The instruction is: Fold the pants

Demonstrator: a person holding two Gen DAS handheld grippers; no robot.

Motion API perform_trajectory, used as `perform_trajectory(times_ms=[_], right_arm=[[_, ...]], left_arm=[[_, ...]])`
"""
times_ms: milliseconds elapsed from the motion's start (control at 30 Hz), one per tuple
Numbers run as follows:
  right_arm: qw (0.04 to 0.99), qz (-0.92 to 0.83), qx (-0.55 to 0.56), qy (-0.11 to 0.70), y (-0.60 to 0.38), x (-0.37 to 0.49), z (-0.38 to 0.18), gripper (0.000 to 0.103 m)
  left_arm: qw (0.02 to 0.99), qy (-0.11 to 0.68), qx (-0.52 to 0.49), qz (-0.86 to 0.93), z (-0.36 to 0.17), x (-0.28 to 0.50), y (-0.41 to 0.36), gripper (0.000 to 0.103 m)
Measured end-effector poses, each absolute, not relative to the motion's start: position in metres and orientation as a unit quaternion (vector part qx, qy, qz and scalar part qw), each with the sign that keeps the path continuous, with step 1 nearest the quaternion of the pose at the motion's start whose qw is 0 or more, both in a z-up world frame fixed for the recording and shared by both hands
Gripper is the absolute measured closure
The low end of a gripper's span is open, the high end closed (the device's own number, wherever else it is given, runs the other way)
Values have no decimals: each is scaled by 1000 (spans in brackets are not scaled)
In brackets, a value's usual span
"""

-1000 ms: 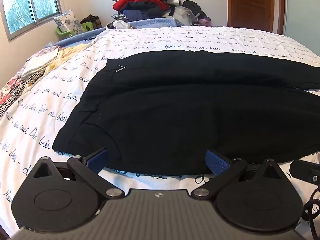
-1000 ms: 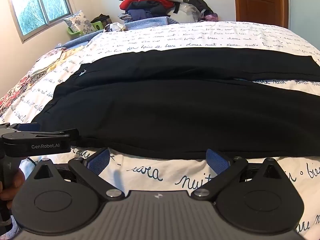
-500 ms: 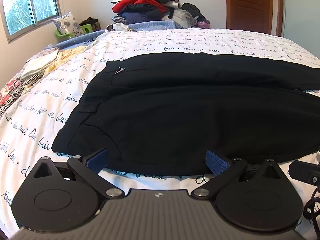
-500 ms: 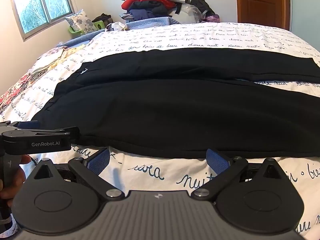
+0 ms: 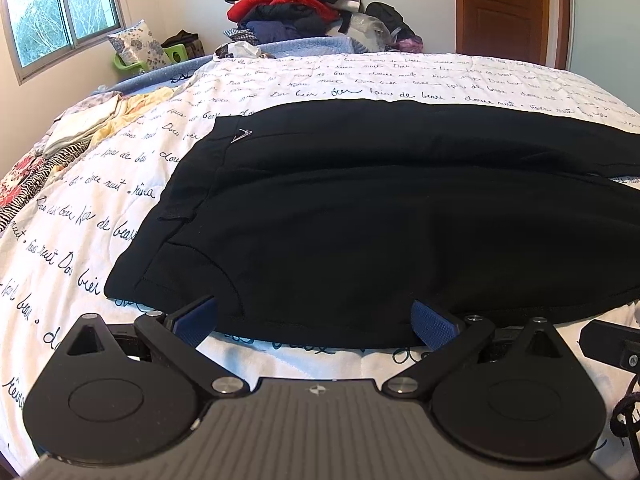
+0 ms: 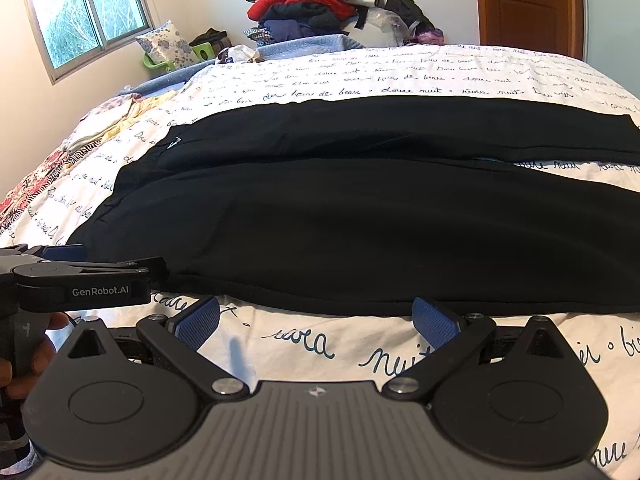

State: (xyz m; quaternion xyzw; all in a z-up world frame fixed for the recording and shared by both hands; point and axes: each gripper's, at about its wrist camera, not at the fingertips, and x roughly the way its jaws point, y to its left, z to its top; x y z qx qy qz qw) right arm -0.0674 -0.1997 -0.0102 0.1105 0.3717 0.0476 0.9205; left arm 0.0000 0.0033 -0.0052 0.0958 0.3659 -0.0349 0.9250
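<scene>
Left gripper: the left gripper [image 5: 314, 320] is hovering low over the bed with its blue pads spread wide apart, holding nothing. Its pads are sitting right at the near hem of the pants, close to the waistband corner.

Right gripper: the right gripper [image 6: 316, 320] is also gaping open and empty, hanging just short of the near edge of the pants, further along the leg. The left gripper is showing at the left edge of this view, side-on, with the person's hand [image 6: 24, 356] wrapping its handle.

Pants: the black pants [image 5: 380, 216] are lying flat on the bed, waistband to the left, legs running to the right. The two legs are lying side by side, nearly touching, with a sliver of bedspread showing between them at the far right.

Step in hand: this is looking like the approach before the first fold; no fold is showing yet.

Next move: each gripper is probably needing to close on the near edge and carry the near leg over the far one, both lifting evenly.

Surface: the bedspread [image 5: 360, 80] is white with dark handwritten script; soft, so pinching may catch it too.

Room: a clothes pile [image 5: 304, 4] is sitting beyond the bed, a window [image 5: 60, 12] at left, a wooden door [image 5: 508, 8] at right, and folded fabrics [image 5: 80, 132] on the bed's left side.
</scene>
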Motion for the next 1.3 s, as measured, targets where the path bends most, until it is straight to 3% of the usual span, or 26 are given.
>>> perform_trajectory(times_ms=[1300], right_arm=[[921,49,103,373,-195,-69,-12,0]], left_arm=[[924,366,103,-36,-9,-1,3,0]])
